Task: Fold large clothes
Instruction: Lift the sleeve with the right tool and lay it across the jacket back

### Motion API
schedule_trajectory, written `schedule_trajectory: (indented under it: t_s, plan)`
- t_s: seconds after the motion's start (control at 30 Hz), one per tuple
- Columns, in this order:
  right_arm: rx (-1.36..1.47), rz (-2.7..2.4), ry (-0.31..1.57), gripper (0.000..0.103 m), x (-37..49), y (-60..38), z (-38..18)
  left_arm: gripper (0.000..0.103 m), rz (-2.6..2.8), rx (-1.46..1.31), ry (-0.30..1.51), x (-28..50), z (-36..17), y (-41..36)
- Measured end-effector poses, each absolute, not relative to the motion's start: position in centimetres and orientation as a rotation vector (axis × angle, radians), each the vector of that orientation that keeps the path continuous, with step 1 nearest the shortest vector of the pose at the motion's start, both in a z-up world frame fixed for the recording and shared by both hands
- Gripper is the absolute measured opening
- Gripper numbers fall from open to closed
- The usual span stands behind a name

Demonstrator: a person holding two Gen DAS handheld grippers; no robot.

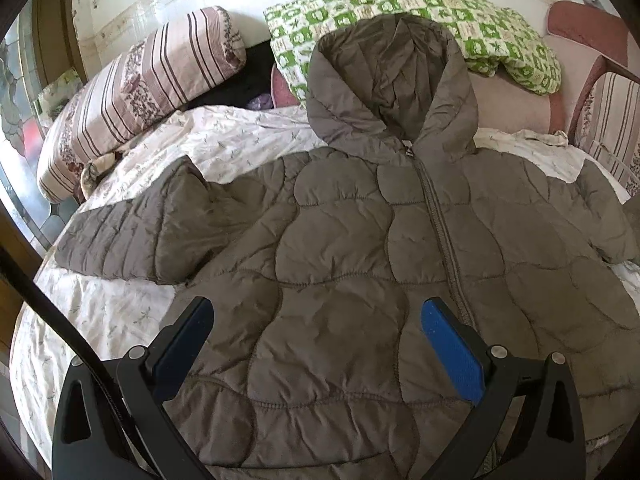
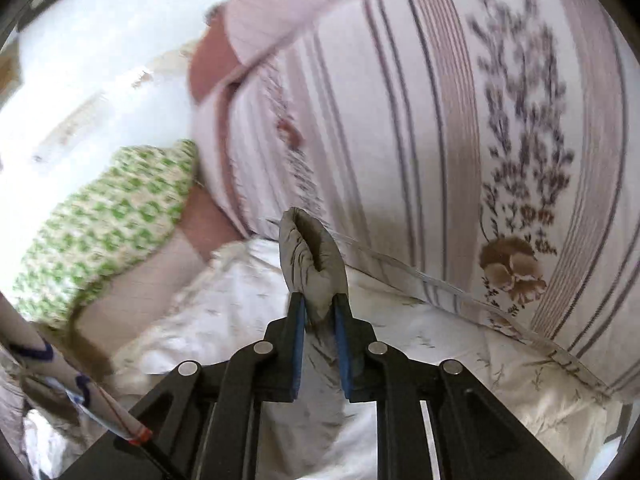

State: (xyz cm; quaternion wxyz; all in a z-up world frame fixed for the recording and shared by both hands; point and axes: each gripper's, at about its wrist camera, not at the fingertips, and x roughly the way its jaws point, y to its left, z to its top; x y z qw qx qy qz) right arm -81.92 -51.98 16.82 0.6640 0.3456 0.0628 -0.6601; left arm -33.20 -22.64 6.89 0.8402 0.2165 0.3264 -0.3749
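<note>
A grey-brown quilted hooded jacket (image 1: 360, 240) lies front up and zipped on the bed, hood toward the pillows, its left sleeve (image 1: 132, 232) stretched out to the left. My left gripper (image 1: 316, 312) is open and empty, hovering above the jacket's lower front. My right gripper (image 2: 319, 300) is shut on the cuff end of the jacket's other sleeve (image 2: 310, 256), which sticks up between the blue pads (image 2: 343, 344) close to a striped pillow.
The bed has a white floral sheet (image 1: 100, 320). A striped floral pillow (image 1: 132, 92) lies at the back left, a green patterned quilt (image 1: 400, 4) behind the hood. Another striped pillow (image 2: 440, 140) fills the right wrist view, with the green quilt (image 2: 108, 216) to its left.
</note>
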Motion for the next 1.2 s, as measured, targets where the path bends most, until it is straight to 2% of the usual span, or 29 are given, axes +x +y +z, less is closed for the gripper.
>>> schedule_trajectory:
  t_s: [0.33,0.47,0.67,0.9,1.2]
  plan:
    - [0.682,-1.177,-0.001,0.016,-74.0,-45.2,26.8,0.103,-0.757,0.498,0.833,-31.2,3.9,-23.9]
    - [0.682,-0.956,-0.029,0.016,-69.0,-43.2,29.2,0.103,-0.745,0.461,0.797,-30.8,5.0,-23.1]
    - [0.649,-0.667,0.025,0.016,-61.4,-38.6,30.4,0.103,-0.722,0.39,0.749,-29.9,6.9,-21.7]
    - [0.684,-0.389,0.165,0.016,-52.2,-35.9,26.4,0.103,-0.629,0.288,0.714,-27.9,8.6,-19.1]
    - [0.77,-0.286,0.409,0.016,-41.3,-36.9,14.9,0.103,-0.499,0.158,0.694,-24.4,10.0,-15.1]
